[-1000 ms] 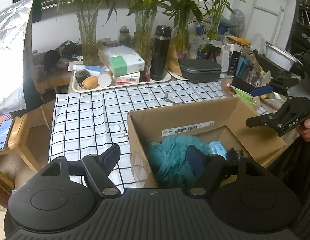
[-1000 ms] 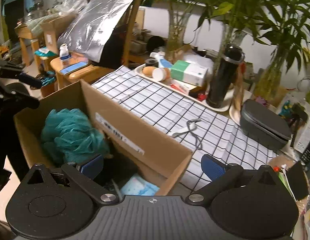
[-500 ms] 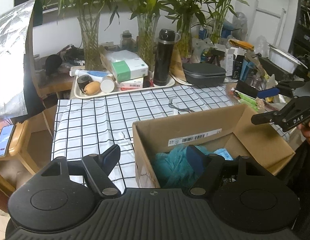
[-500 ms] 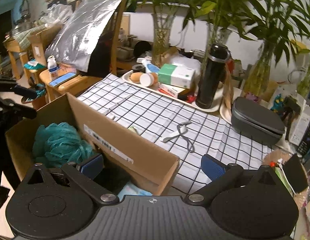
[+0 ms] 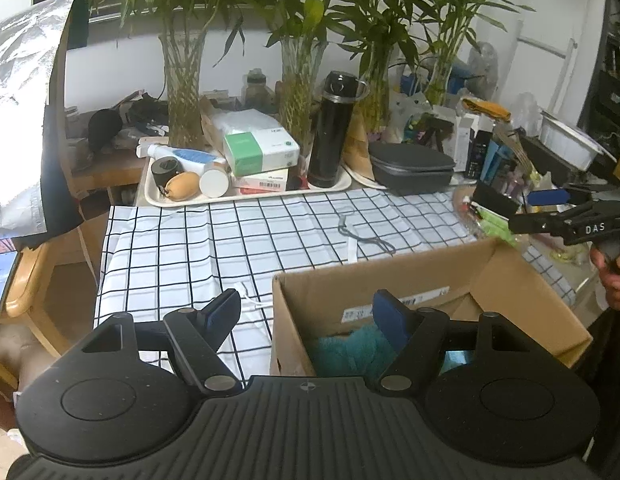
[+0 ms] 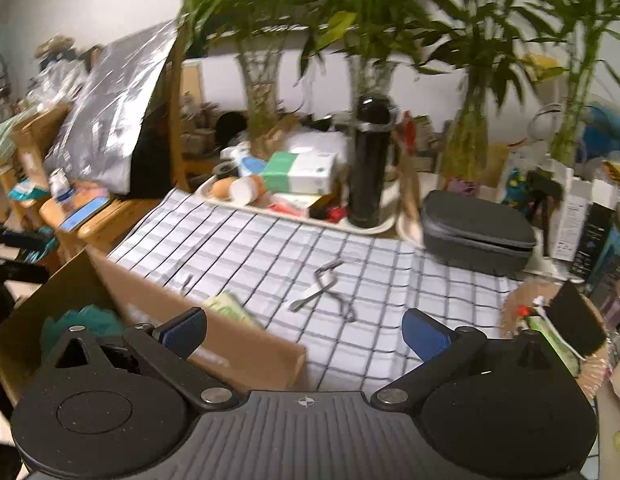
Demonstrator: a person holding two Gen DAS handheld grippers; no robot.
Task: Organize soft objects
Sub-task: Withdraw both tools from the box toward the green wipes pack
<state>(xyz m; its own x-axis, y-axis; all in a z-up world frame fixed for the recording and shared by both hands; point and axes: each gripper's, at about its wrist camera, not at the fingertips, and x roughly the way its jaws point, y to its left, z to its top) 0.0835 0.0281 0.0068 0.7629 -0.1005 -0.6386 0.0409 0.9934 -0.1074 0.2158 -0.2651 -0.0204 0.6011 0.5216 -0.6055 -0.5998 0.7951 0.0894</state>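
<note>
The left hand-held gripper (image 5: 305, 316) hangs at the bottom of its own view with its jaws wide and nothing between the blue pads; one finger sits over the checked cloth, the other over the open cardboard box (image 5: 522, 276). The right hand-held gripper (image 6: 303, 330) is also spread wide and empty, low in its view above the box's near corner and the cloth.

The teal mesh sponge (image 5: 346, 350) already lies inside the box at lower centre, with a pale blue packet (image 5: 456, 358) partly hidden beside it. On the surface (image 5: 181, 248), mid-frame, a thin grey cord with a white tag (image 5: 364, 236) lies flat and loose.

If that cord is the next item, the right hand-held gripper looks nearer to it. It should come down steeply, pinch at the tag where there is some bulk, and avoid snagging the cloth.
</note>
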